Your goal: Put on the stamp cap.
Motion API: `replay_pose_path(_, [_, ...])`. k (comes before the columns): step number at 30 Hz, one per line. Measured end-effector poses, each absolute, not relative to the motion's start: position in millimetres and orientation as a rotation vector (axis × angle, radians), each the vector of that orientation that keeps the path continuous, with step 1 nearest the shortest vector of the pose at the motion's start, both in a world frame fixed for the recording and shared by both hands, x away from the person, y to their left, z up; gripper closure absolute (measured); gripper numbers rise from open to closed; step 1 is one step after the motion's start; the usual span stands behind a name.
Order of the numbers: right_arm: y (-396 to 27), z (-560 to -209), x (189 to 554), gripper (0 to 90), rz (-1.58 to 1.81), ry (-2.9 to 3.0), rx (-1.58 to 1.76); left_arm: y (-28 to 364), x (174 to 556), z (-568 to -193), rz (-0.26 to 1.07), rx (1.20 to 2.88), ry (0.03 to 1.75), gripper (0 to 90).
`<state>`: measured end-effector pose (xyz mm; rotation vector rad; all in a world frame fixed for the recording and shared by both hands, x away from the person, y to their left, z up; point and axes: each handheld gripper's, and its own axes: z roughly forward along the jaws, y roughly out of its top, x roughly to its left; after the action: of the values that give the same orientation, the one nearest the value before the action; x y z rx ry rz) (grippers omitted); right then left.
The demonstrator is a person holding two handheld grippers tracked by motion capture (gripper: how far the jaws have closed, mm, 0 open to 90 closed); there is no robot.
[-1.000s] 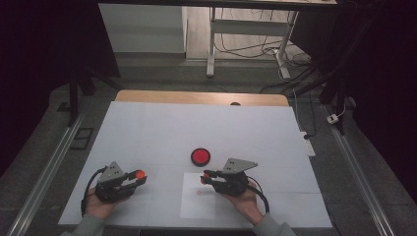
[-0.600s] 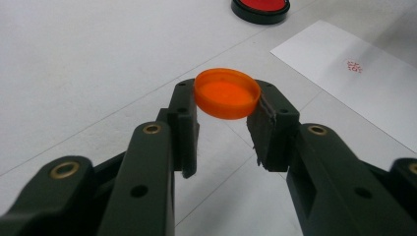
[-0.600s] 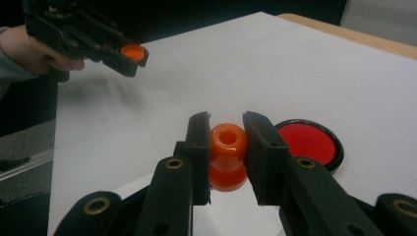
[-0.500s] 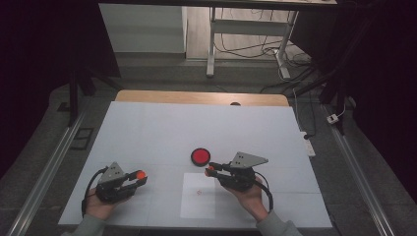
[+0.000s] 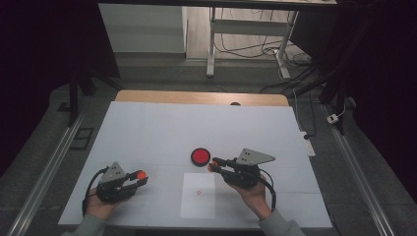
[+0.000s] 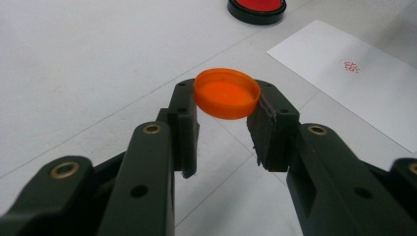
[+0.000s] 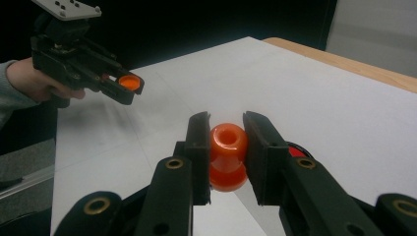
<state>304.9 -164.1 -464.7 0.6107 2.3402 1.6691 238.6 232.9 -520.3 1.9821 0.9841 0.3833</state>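
My left gripper rests low at the table's near left, shut on a flat orange cap pinched at its rim between the pads. Raised above the table to the right, my right gripper is shut on an orange spool-shaped stamp, gripped at its waist. A round red ink pad in a black case lies just beyond the right gripper's tips. A white sheet of paper bearing a small red mark lies between the two hands. In the right gripper view the left gripper with its cap shows at the upper left.
The white table top ends in a wooden strip at the far side. Metal rails run along both sides on the floor. A desk frame and cables stand beyond the table.
My right gripper has risen with the orange stamp and drifted a little right, nearer the red ink pad. The left gripper has stayed where it was.
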Motion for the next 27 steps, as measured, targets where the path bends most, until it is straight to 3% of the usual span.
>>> replay_pose_path(27, [-165.1, -463.5, 306.8, 72.1, 1.733, 2.327, 0.650, 196.3, 250.9, -503.8, 0.376, 2.008, 0.841, 65.0])
